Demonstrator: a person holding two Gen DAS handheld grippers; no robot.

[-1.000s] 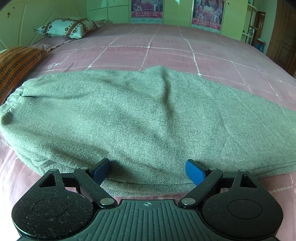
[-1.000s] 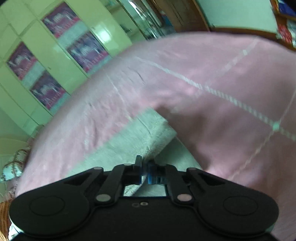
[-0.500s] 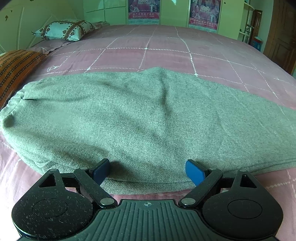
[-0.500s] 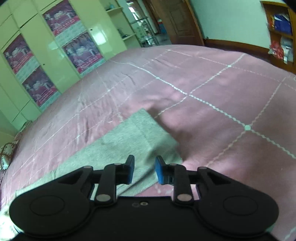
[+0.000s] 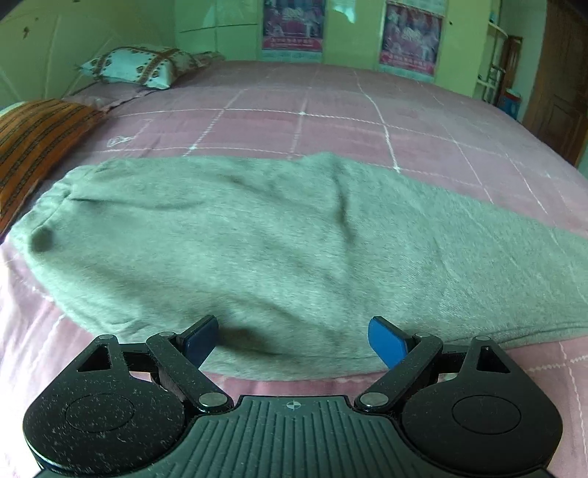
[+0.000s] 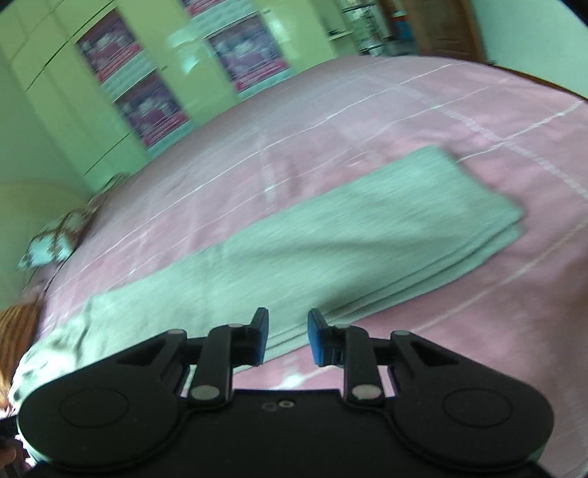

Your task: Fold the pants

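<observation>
A pink bedspread (image 5: 330,121) crossed by white stitched lines covers the bed. A patterned pillow (image 5: 137,66) lies at its far left corner, an orange striped cushion (image 5: 33,136) nearer. Posters (image 5: 409,46) hang on pale green cupboard doors (image 6: 55,110) behind.

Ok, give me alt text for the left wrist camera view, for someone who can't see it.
Grey-green pants lie flat across a pink checked bedspread, folded lengthwise with the waistband at the left. The left gripper hangs over their near edge, jaws wide open and holding nothing. Two pillows sit at the far left, with posters on green cupboards behind the bed.
</observation>
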